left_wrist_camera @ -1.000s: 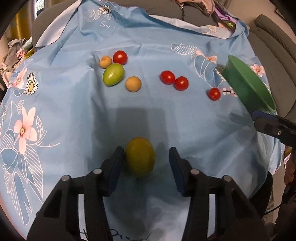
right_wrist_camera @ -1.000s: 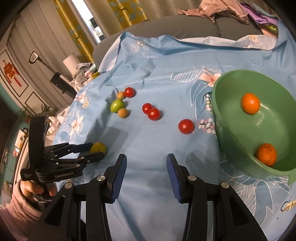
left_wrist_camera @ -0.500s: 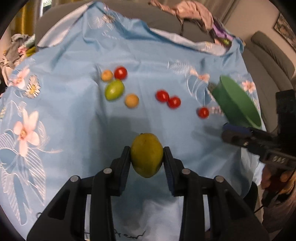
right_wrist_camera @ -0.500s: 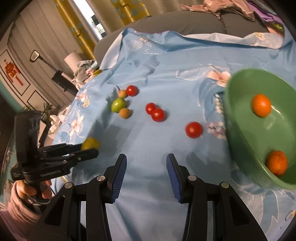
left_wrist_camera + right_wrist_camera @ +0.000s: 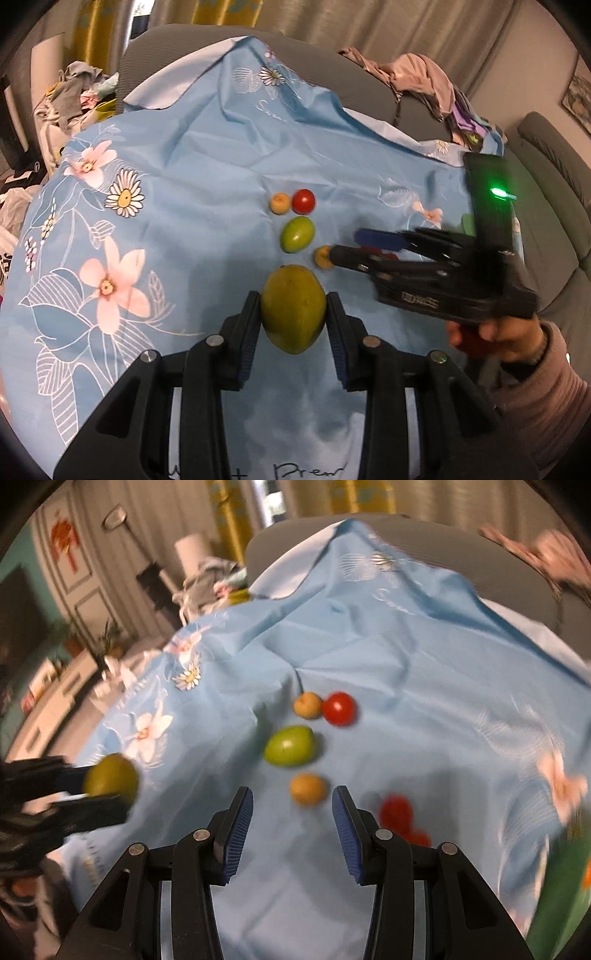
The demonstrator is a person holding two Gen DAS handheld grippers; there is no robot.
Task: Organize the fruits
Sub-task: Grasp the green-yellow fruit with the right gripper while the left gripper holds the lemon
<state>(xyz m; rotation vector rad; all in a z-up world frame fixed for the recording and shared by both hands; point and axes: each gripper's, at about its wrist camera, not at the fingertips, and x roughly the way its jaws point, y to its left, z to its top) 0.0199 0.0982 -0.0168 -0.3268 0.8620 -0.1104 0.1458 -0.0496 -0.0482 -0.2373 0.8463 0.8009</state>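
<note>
A second ago the left gripper (image 5: 293, 314) straddled the yellow-green mango (image 5: 293, 308); now it clamps it. The right gripper (image 5: 291, 812) has swung, seemingly, toward the tan fruit (image 5: 308, 788).

1. Tablecloth (image 5: 207, 155): thin, creased cloth with a slight sheen.
2. Left gripper (image 5: 293, 328): matt black plastic.
3. Mango (image 5: 293, 308): smooth, dull skin.
4. Tomato (image 5: 303, 201): glossy, perhaps.

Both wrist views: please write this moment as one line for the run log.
left claw: shut on mango | right claw: open, tan fruit just ahead | bowl: at right edge
</note>
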